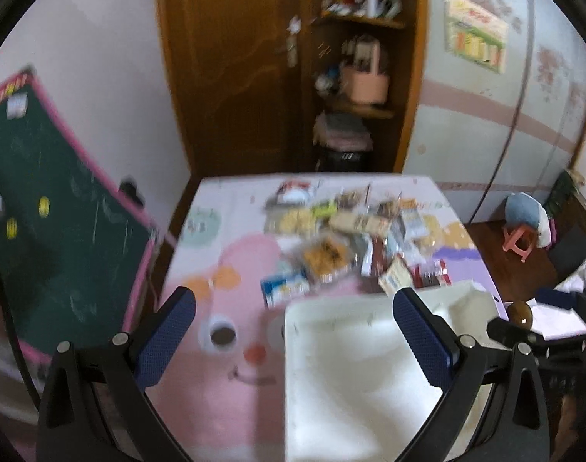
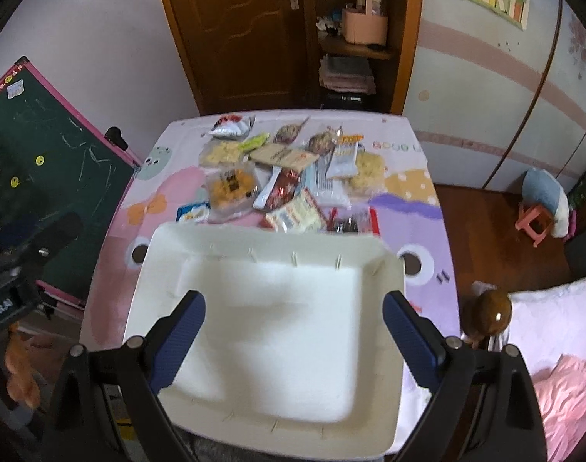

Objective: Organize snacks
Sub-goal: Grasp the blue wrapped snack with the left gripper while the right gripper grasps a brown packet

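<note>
Item: table (image 2: 416,208) covered by a pastel cartoon-print cloth in pink, lilac and white, set before a brown wooden door (image 2: 235,30) and an open wooden shelf unit (image 2: 354,50).

Item: large white rectangular plastic tray (image 2: 277,315), shallow, empty inside, at the near end of the table. In the left wrist view the same tray (image 1: 350,377) fills the lower right.

Item: heap of assorted snack packets (image 2: 289,177), spread over the far half of the table, just beyond the tray's far rim. Includes a clear bag of orange-yellow biscuits (image 2: 231,188), a blue-and-white packet (image 2: 193,211) at the heap's left edge touching or nearly touching the tray's far left corner, a red-and-silver wrapper (image 2: 281,188) near the middle, and a white-and-red bag (image 2: 231,125) at the far edge. None lies in the tray.

Item: left claw (image 1: 293,342), black frame with blue textured pads, spread wide, holding nothing; one finger over the pink cloth, the other over the tray's left part. View blurred.

Item: right claw (image 2: 293,338), same make, spread wide, holding nothing, poised above the tray's middle.

Surroundings: green chalkboard with pink frame (image 2: 50,161) leaning at the left; small pink stool (image 2: 535,223) on the wooden floor at the right; pink bedding (image 2: 570,392) at the lower right.
</note>
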`<action>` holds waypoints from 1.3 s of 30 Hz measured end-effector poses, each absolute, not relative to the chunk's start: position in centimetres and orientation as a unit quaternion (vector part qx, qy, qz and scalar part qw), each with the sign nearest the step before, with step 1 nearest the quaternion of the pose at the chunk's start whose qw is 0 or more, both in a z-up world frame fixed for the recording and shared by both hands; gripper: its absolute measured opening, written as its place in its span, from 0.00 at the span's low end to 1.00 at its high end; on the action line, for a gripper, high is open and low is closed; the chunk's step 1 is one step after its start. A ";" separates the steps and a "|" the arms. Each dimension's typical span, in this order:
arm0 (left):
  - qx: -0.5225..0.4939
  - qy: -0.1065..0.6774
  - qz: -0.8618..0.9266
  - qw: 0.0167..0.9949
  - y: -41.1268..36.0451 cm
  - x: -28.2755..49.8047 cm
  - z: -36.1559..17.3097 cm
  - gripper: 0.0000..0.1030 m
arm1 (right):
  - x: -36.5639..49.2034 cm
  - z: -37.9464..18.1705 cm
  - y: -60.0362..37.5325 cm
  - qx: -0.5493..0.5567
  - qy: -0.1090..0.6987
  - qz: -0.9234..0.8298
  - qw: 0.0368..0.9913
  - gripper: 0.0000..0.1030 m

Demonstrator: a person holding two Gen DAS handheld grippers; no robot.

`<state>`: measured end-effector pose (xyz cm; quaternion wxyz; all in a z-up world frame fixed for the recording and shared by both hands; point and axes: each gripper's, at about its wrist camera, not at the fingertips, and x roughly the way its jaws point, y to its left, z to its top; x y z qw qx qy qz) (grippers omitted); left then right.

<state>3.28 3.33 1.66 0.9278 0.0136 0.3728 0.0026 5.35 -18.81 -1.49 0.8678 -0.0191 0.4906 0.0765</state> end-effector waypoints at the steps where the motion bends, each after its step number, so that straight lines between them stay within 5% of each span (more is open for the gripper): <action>1: 0.021 0.365 0.003 0.931 3.6 3.8 2.1 0.99 | 6.1 -1.4 -18.8 -0.020 0.488 0.077 0.869 0.91; 10: 0.010 0.385 0.008 0.923 7.9 12.1 2.3 0.99 | 14.0 -1.1 -18.1 -0.008 0.494 0.083 0.866 0.84; 27: 0.156 0.523 -0.069 0.835 8.1 20.6 -17.0 0.99 | 25.3 -11.9 -16.6 0.063 0.585 0.074 0.805 0.74; 39: 0.080 0.550 -0.125 0.822 9.0 23.4 -19.3 1.00 | 28.1 -16.8 -15.2 0.096 0.614 0.076 0.780 0.70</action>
